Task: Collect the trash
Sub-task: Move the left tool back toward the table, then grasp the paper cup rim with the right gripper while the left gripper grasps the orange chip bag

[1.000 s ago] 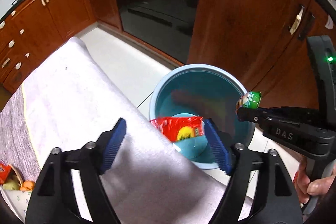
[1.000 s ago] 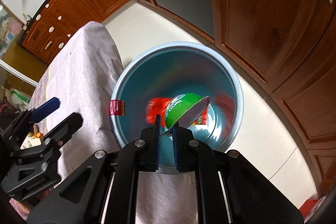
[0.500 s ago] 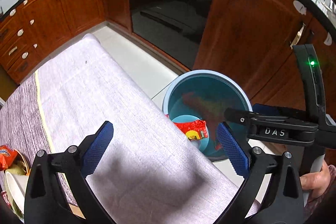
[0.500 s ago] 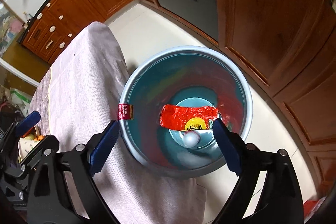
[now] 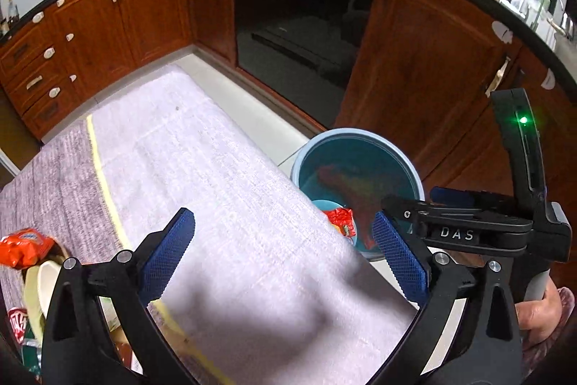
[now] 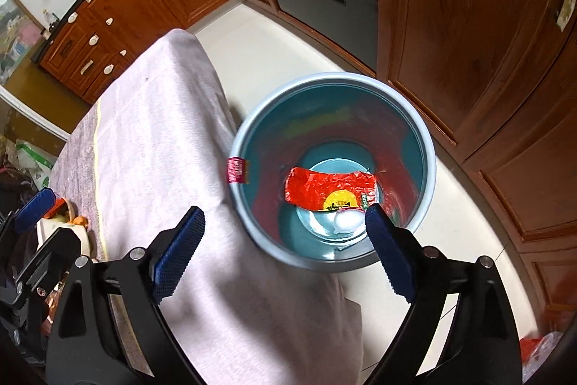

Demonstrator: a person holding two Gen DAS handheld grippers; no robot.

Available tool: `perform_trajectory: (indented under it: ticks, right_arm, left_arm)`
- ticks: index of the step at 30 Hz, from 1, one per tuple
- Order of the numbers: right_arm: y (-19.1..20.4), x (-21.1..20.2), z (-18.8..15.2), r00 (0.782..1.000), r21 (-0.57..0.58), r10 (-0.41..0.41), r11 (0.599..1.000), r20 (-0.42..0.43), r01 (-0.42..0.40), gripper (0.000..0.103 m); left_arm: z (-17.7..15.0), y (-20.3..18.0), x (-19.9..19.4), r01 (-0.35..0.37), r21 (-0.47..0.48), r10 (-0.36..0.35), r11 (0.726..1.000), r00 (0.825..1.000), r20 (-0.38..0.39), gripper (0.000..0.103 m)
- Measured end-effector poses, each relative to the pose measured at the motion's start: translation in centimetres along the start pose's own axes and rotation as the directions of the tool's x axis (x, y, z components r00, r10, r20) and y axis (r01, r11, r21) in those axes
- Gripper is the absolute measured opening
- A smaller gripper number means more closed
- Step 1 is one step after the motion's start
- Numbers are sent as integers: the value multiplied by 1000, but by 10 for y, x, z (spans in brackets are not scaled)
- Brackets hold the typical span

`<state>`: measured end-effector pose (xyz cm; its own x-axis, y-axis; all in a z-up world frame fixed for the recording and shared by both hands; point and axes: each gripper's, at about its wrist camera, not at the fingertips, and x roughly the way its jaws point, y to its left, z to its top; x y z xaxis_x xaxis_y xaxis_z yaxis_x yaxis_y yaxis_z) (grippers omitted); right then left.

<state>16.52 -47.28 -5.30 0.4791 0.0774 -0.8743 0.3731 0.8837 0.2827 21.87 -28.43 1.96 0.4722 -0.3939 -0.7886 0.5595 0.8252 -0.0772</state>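
Trash remaining: an orange snack packet [image 5: 25,247] at the table's near-left edge beside a bowl [image 5: 36,287]; judged light, crinkly, slippery, best pinched at a flat edge. Left gripper [image 5: 285,257] and right gripper [image 6: 285,248] both stand wide, nothing between the pads. The blue bin [image 6: 429,168] on the floor holds a red wrapper [image 6: 324,190]. Grey tablecloth [image 5: 202,175] between is bare; the bowl crowds access.
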Motion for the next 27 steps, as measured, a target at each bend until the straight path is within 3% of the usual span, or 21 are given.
perform_trajectory:
  ticks: [7, 18, 27]
  right_arm:
    - [38, -24, -13, 1000, -56, 15, 998, 28, -13, 86]
    - [135, -42, -39, 997, -204, 64, 977, 34, -56, 89]
    - [216, -36, -52, 996, -329, 84, 941, -2, -80, 89]
  left_arm:
    - [-18, 29, -44, -21, -40, 22, 999, 999, 42, 99]
    - [-59, 106, -103, -119, -124, 130, 985, 988, 83, 99]
    - [-103, 200, -125, -222, -245, 237, 944, 971, 31, 99]
